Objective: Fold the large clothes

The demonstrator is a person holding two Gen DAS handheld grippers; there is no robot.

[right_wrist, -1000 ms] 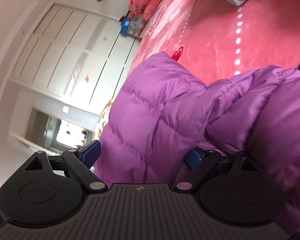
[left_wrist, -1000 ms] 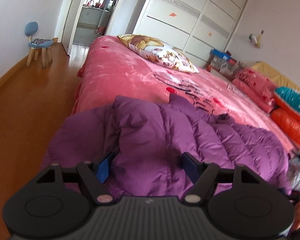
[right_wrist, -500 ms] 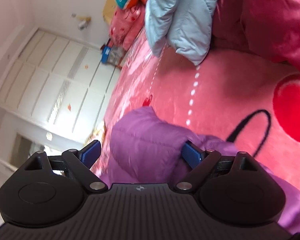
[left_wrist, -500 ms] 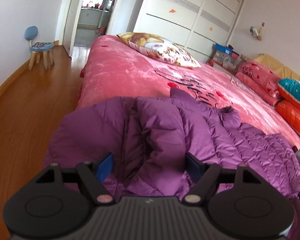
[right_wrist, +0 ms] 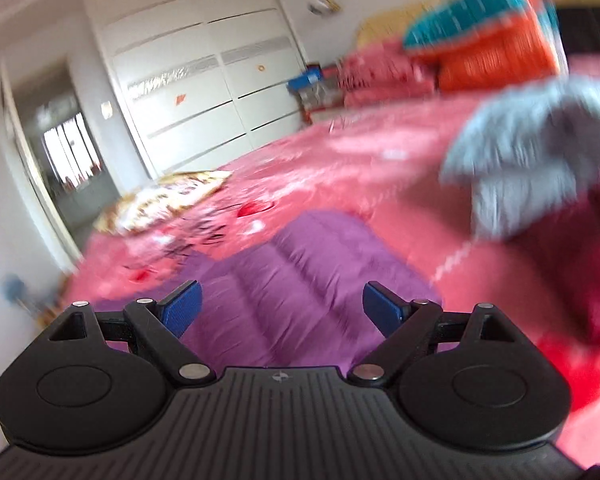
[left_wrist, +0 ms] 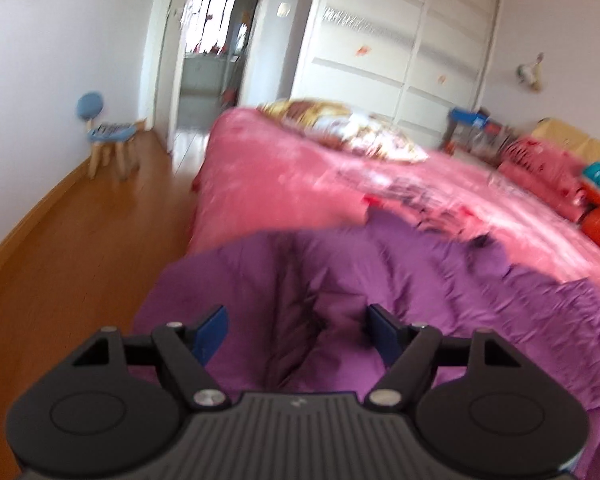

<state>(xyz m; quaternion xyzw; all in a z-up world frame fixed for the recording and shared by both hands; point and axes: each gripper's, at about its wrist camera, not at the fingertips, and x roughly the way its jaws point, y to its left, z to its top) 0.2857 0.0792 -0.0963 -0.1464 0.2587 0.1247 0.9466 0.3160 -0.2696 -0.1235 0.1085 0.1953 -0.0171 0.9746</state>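
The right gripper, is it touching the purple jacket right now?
Cannot tell. In the blurred right wrist view the right gripper is open above the purple jacket, but whether its fingers brush the fabric is unclear.

The left gripper is showing a black body with a grey ribbed plate at its centre, bearing a small pale mark near the plate's upper edge. Two rounded black housings, each with a shallow circular recess, are flanking the plate. Black linkage arms with triangular cut-outs are running forward from them, pinned by silver round-headed screws. Its fingertips are wearing blue pads. The right gripper is showing the same build: ribbed plate, round housings, silver screws, and textured blue pads on its fingertips.
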